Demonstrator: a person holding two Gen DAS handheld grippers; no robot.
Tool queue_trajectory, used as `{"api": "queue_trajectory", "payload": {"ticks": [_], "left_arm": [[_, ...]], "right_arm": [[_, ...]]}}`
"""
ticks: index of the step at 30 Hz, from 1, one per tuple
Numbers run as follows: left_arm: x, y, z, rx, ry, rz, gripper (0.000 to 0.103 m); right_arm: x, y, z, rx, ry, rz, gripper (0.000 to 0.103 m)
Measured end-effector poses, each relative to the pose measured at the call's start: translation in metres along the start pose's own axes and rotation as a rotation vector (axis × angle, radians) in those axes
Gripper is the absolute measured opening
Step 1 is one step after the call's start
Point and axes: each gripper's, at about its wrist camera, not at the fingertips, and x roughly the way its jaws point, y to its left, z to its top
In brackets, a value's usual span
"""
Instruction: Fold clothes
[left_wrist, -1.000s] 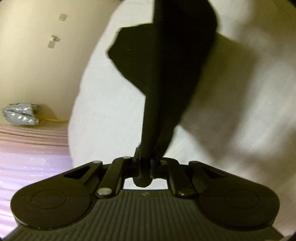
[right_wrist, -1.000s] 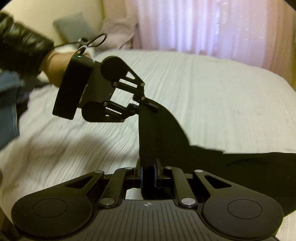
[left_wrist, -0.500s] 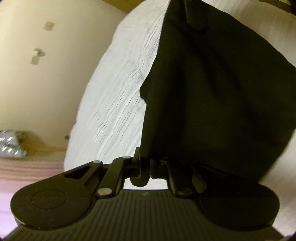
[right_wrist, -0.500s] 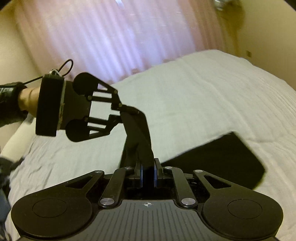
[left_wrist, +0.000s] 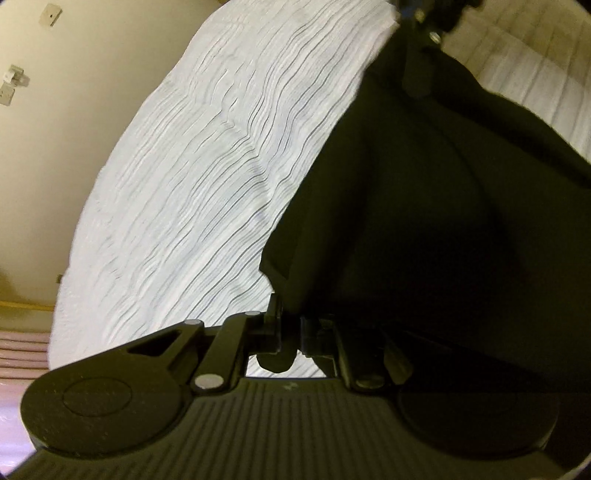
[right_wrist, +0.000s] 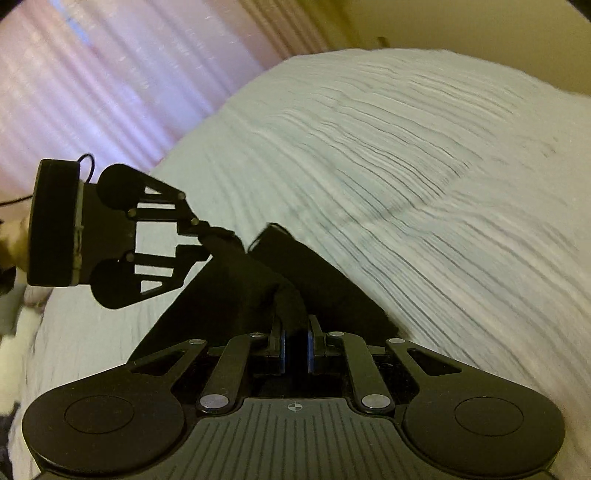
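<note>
A black garment hangs between my two grippers above a white bed. My left gripper is shut on one edge of it; the cloth spreads up and to the right and covers the right finger. My right gripper is shut on another edge of the same garment. In the right wrist view the left gripper shows at the left, pinching the cloth. In the left wrist view the right gripper shows at the top, holding the cloth's far corner.
The white ribbed bedspread fills the ground below; it also shows in the right wrist view. Pink curtains hang behind the bed. A beige wall lies beyond the bed's edge.
Both grippers have swung the garment round over the bed. The cloth now spreads wider in the left view. The two grippers have come closer together, with the cloth bunched between them.
</note>
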Motion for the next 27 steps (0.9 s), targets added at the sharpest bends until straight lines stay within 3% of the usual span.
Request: {"api": "queue_trajectory", "payload": {"ticks": [1, 3, 5, 6, 8, 10, 12, 15, 17, 22, 27], "left_arm": [[0.003, 0.004, 0.000, -0.026, -0.009, -0.009, 0.016], [-0.001, 0.020, -0.004, -0.145, -0.047, 0.001, 0.040], [-0.011, 0.046, -0.019, -0.330, -0.076, 0.028, 0.047], [-0.015, 0.056, -0.029, -0.412, -0.078, 0.044, 0.048], [-0.024, 0.075, -0.050, -0.563, -0.070, 0.067, 0.049], [-0.030, 0.084, -0.068, -0.676, -0.052, 0.067, 0.049], [-0.036, 0.080, -0.083, -0.772, -0.048, 0.039, 0.049], [-0.042, 0.050, -0.092, -0.836, -0.058, -0.025, 0.048], [-0.031, 0.035, -0.094, -0.827, -0.042, -0.052, 0.046], [0.000, 0.018, -0.084, -0.848, 0.015, -0.025, 0.046], [0.025, 0.022, -0.082, -0.877, 0.073, -0.008, 0.049]], "right_arm": [[0.001, -0.004, -0.001, 0.024, -0.005, -0.005, 0.010], [0.003, -0.012, -0.004, 0.071, -0.015, -0.015, 0.010], [0.004, -0.014, -0.009, 0.095, -0.020, -0.038, 0.010], [0.003, -0.015, -0.012, 0.104, -0.024, -0.051, 0.012], [-0.006, -0.014, -0.017, 0.129, -0.050, -0.105, 0.038], [-0.018, -0.012, -0.021, 0.159, -0.085, -0.160, 0.048], [-0.032, -0.009, -0.025, 0.184, -0.124, -0.194, 0.050], [-0.042, 0.006, -0.032, 0.177, -0.163, -0.178, 0.058], [-0.035, 0.016, -0.033, 0.143, -0.152, -0.168, 0.061], [0.003, -0.005, -0.021, 0.150, -0.131, -0.276, 0.061], [0.012, -0.015, -0.013, 0.121, -0.124, -0.268, 0.061]]}}
